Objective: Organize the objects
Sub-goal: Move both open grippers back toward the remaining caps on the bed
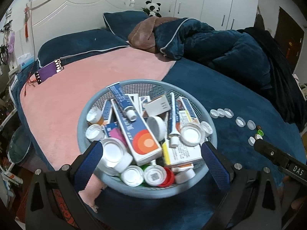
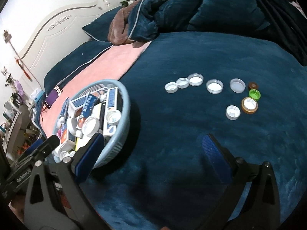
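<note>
Both tools gaped wide and empty; our left tool [image 1: 151, 151] hung directly over the basket [image 1: 211, 130], nearer than our right tool [image 2: 153, 145], whose caps [image 2: 214, 86] lay ahead toward the bed's far side.

You're in a bedroom with a white carved headboard [image 1: 84, 2] and white wardrobe doors [image 1: 207, 2] behind. The bed's got a dark blue blanket [image 2: 191, 134], a pink sheet [image 1: 92, 80], plus a toy panda [image 1: 153, 7] up top.

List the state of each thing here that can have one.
Basket: full, upright on the bed.
Caps: loose on the blue blanket, laid out in a row, open side up.
Left gripper: jaws open, over the basket, empty.
Right gripper: jaws open, empty.
</note>
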`<state>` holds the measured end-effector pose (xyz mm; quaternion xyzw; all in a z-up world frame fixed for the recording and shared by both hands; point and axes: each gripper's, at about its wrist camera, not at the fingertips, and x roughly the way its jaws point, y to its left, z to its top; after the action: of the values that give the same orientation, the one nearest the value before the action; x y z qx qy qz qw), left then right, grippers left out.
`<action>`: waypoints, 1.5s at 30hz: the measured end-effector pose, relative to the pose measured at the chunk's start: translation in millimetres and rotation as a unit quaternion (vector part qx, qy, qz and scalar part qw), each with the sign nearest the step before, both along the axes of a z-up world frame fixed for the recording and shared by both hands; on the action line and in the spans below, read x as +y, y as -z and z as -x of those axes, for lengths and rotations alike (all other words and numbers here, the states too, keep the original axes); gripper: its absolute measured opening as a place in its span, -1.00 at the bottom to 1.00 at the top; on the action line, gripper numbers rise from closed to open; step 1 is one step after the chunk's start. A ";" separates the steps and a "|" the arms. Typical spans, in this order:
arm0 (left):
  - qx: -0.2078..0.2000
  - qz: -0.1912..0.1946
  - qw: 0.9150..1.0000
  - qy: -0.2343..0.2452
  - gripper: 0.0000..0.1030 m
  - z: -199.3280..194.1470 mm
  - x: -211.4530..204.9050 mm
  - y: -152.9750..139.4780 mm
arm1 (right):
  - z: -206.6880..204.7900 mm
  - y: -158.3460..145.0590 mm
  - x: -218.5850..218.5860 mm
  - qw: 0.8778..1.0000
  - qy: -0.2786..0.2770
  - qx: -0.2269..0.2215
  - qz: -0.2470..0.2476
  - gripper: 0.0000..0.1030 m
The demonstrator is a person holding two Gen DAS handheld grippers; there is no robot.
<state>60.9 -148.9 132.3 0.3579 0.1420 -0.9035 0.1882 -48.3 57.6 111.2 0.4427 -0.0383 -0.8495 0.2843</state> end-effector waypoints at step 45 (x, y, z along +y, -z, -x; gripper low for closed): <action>-0.027 0.028 0.989 0.144 0.99 66.8 117.5 23.4 | 34.9 47.5 113.8 0.991 0.124 -0.056 -0.011 1.00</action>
<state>-5.9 -31.4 108.9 0.3932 0.0586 -0.9149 0.0700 -83.2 171.4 63.6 0.4840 -0.0996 -0.8528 0.1690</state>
